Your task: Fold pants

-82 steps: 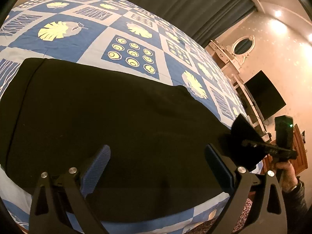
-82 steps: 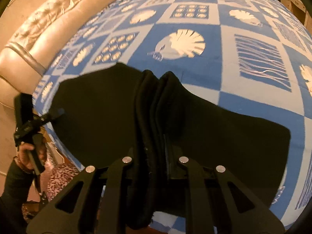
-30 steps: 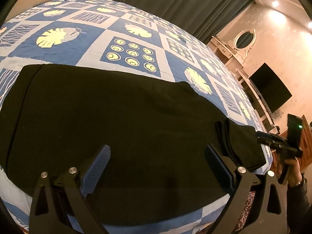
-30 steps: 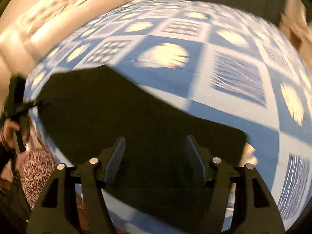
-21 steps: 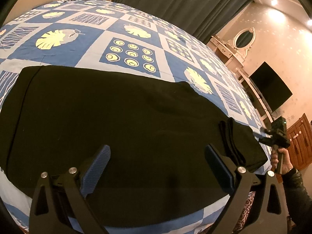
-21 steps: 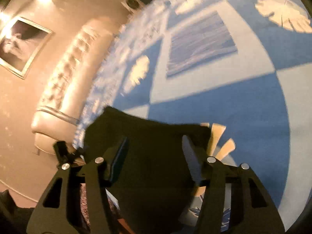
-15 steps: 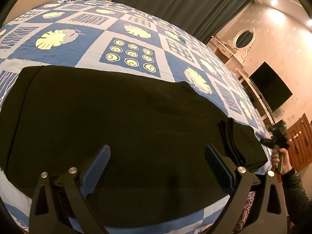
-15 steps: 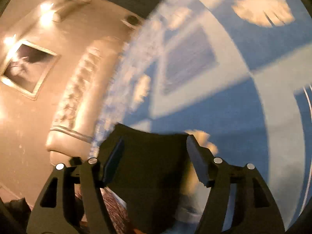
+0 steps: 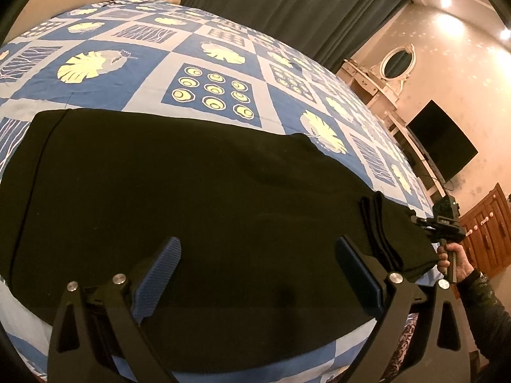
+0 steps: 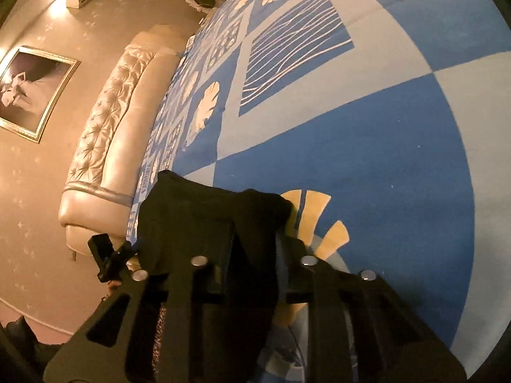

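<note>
Black pants (image 9: 191,198) lie spread flat across the near edge of a blue and white patterned bed cover (image 9: 210,60). My left gripper (image 9: 255,274) is open and empty, hovering just above the middle of the pants. My right gripper (image 10: 252,255) is shut on the right end of the pants (image 10: 207,217), with the cloth bunched between its fingers. In the left wrist view the right gripper (image 9: 440,223) sits at the pants' right end, beside a thick fold (image 9: 377,223).
A padded cream headboard (image 10: 105,146) and a framed picture (image 10: 28,89) lie to the left. Dark curtains (image 9: 287,6), a dressing table with an oval mirror (image 9: 396,63), a wall TV (image 9: 444,140) and a wooden cabinet (image 9: 488,223) stand beyond the bed.
My right gripper let go of the folded cloth, swung round to the pants' right end and shut on it there. The left gripper has stayed open and still.
</note>
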The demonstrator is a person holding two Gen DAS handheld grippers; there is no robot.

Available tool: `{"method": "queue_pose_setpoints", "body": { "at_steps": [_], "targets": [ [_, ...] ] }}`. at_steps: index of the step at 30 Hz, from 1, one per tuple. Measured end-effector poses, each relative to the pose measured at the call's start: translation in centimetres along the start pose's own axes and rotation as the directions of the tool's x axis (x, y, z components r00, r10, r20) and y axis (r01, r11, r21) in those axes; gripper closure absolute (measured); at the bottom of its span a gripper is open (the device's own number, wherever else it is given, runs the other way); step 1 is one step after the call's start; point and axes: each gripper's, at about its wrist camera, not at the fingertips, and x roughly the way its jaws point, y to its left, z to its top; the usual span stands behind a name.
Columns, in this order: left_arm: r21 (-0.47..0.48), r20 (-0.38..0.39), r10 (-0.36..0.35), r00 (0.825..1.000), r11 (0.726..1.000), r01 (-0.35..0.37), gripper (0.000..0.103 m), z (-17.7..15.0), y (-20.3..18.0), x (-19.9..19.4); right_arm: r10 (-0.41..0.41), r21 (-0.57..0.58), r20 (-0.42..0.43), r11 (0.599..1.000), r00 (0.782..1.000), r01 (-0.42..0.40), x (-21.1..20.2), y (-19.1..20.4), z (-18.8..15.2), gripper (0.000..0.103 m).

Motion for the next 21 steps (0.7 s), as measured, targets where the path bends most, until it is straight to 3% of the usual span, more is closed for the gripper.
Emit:
{"method": "queue_pose_setpoints", "body": {
  "at_steps": [1,2,3,9,10,11,12,14,21],
  "targets": [
    [0.000,-0.002,0.000,1.000,1.000,0.000,0.007,0.1,0.0,0.0,0.022,0.018,0.002,1.000,1.000,-0.022,-0.2,0.1,-0.5,0.065],
    [-0.002,-0.003,-0.003,1.000,1.000,0.003,0.007,0.1,0.0,-0.1,0.048,0.029,-0.008,0.998,0.999,-0.047,-0.6,-0.1,-1.0,0.045],
    [-0.006,-0.002,-0.006,1.000,1.000,0.006,0.007,0.1,0.1,-0.1,0.078,0.029,-0.025,0.997,0.997,-0.077,-0.8,0.0,-1.8,0.039],
    [-0.033,0.008,-0.030,1.000,0.999,0.030,0.007,0.0,0.4,-0.3,0.127,-0.006,-0.164,0.992,0.978,-0.129,-1.5,1.1,-7.5,0.038],
    [-0.031,0.008,-0.029,1.000,0.999,0.030,0.007,0.0,0.4,-0.3,0.123,-0.011,-0.168,0.992,0.978,-0.127,-1.6,1.3,-8.2,0.039],
    [-0.027,0.009,-0.027,1.000,0.999,0.027,0.007,0.0,0.3,-0.3,0.105,-0.024,-0.166,0.994,0.980,-0.111,-1.7,1.5,-8.6,0.047],
    [-0.024,0.008,-0.025,1.000,0.999,0.025,0.007,0.0,0.3,-0.3,0.084,-0.029,-0.173,0.995,0.981,-0.090,-1.6,1.4,-8.7,0.066],
    [-0.015,0.008,-0.022,1.000,1.000,0.022,0.007,-0.1,0.2,-0.2,0.064,-0.015,-0.176,0.998,0.982,-0.067,-1.4,0.8,-8.6,0.078],
    [-0.019,0.024,-0.051,0.998,0.998,0.052,0.007,-0.3,0.7,-0.3,0.064,-0.042,-0.166,0.997,0.984,-0.072,-1.1,0.8,-8.8,0.079]
  ]
}}
